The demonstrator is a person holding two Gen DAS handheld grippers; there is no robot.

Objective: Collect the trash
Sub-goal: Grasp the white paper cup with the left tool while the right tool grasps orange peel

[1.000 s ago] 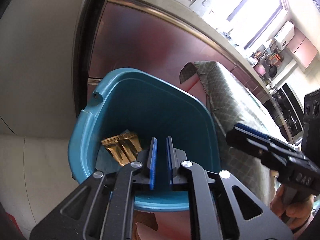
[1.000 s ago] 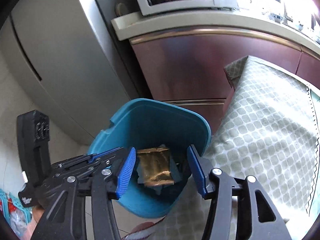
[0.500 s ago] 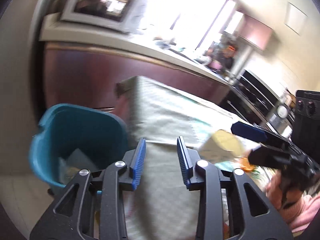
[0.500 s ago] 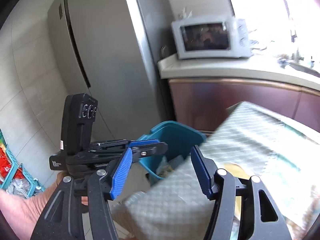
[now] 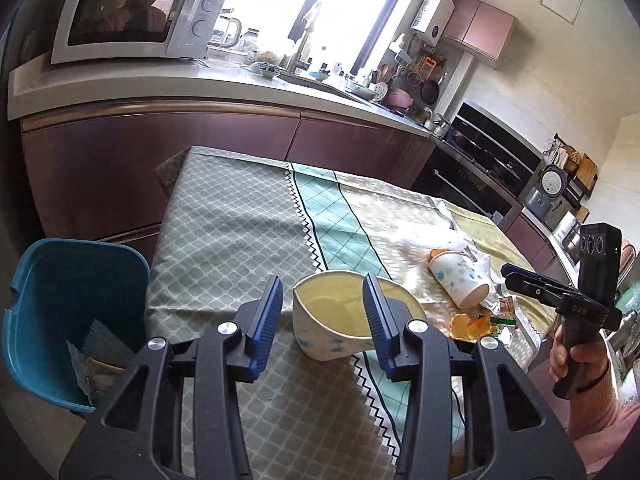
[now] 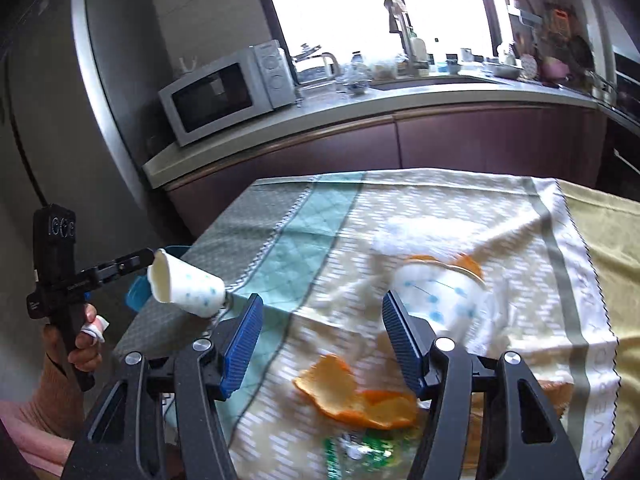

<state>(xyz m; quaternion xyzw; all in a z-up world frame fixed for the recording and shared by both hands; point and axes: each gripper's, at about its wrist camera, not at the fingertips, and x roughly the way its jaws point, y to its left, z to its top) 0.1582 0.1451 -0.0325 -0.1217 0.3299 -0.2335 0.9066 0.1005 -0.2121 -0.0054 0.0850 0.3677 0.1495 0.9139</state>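
Observation:
A white paper cup (image 5: pixel 332 320) with blue dots lies on its side near the table's left edge, mouth towards the left wrist camera. My left gripper (image 5: pixel 322 312) straddles it, its jaws opening. The left pad stands clear of the cup's wall, so nothing is gripped. My right gripper (image 6: pixel 322 340) is open and empty above orange peel (image 6: pixel 356 396). A second dotted cup (image 6: pixel 436 296) lies just beyond its right finger. A green wrapper (image 6: pixel 360 448) lies below the peel. The teal bin (image 5: pixel 60 280) stands on the floor left of the table, with wrappers inside.
The table wears a checked cloth (image 5: pixel 240 220) in grey, teal and yellow bands. Behind it runs a counter with a microwave (image 5: pixel 128 12) and dishes by the window. A grey fridge (image 6: pixel 60 100) stands at the left. A person's hand (image 5: pixel 572 360) holds the right gripper.
Both grippers swung away from above the bin to over the table. The left jaws went from shut to open around the cup. The right gripper now hangs over the peel.

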